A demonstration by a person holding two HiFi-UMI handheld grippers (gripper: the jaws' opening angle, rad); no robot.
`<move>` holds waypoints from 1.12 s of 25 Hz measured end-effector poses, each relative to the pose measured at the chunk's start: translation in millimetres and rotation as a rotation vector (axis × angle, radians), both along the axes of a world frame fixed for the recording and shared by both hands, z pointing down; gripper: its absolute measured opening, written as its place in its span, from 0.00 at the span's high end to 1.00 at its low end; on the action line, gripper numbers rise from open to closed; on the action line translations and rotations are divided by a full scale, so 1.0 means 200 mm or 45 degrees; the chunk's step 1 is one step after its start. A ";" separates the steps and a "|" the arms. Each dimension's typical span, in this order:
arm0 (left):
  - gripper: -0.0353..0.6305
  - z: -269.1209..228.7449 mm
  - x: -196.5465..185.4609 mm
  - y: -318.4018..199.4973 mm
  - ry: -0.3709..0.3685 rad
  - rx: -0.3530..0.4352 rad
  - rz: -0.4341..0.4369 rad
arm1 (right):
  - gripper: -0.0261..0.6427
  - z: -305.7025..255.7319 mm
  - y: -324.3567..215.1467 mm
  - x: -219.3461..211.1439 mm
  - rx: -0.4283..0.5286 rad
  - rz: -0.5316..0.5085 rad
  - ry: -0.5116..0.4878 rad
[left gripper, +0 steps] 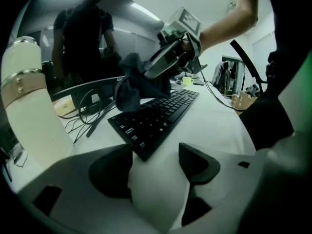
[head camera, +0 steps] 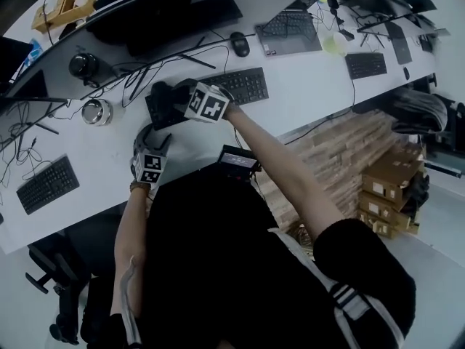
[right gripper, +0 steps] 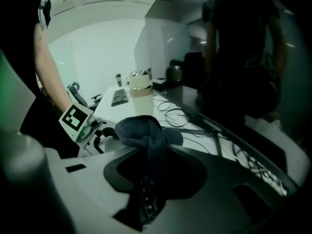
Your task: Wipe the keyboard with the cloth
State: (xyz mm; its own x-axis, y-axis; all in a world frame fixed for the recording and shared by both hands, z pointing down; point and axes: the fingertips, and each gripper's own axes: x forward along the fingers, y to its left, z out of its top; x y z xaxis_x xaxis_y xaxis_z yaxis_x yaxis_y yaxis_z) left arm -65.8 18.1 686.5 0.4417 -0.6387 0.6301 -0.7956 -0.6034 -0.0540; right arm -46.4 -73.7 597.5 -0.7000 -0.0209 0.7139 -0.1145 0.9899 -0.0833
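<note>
The likeliest trouble is the keyboard [left gripper: 161, 113] skating across the desk [left gripper: 214, 126] once the wipe presses on it, because nothing pins it: the left claw [left gripper: 156, 165] sits low just short of the keyboard's near corner, jaws spread wide, with only bare desk between them, touching nothing. A second risk is the cloth [left gripper: 134, 87] working loose. The right claw [right gripper: 151, 169] is nearly closed and pinches only a narrow fold of it. The rest bunches in a lump beyond the jaw tips and hangs in a loose tail, so a hard drag over the keys could tug the fold out, or let the tail catch on a keycap edge. The cloth hangs over the keyboard's end on the person's left, at the corner farthest from the left claw; whether its lowest fold touches the keys I cannot tell, though it looks just clear of them. That end is also the crowded one: dark cables [left gripper: 90, 116] trail beside it and a pale tumbler [right gripper: 141, 94] stands near on the desk, so a stroke that overruns the keyboard's edge could hook a cable or knock the tumbler. In my judgement a steadier wipe would want the left claw resting on the keyboard's frame first.
</note>
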 end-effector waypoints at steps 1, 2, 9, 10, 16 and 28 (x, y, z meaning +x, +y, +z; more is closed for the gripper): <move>0.51 0.00 0.00 0.00 0.000 -0.001 0.002 | 0.82 -0.04 -0.06 0.11 -0.006 0.100 -0.035; 0.51 0.00 0.00 -0.01 0.001 -0.005 0.005 | 0.82 -0.07 -0.12 0.24 -0.017 0.205 -0.056; 0.51 -0.01 0.00 -0.01 -0.002 -0.016 0.001 | 0.82 -0.06 -0.34 1.26 -0.132 0.993 -0.099; 0.51 -0.01 0.00 -0.01 -0.002 -0.016 0.001 | 0.82 -0.05 -0.35 1.38 -0.164 1.111 -0.108; 0.51 -0.01 0.00 -0.01 -0.003 -0.018 -0.004 | 0.77 0.13 -0.31 1.70 -0.375 1.529 -0.121; 0.51 -0.01 0.00 0.00 0.000 -0.015 0.005 | 0.69 0.19 -0.37 1.71 -0.063 1.425 0.146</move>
State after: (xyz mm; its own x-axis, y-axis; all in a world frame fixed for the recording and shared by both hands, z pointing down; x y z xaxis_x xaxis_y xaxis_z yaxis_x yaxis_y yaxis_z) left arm -65.0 17.8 683.6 0.4439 -0.6296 0.6377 -0.7932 -0.6071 -0.0472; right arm 296.0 -148.1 635.4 -0.2353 -0.5661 0.7901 -0.9457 0.3209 -0.0517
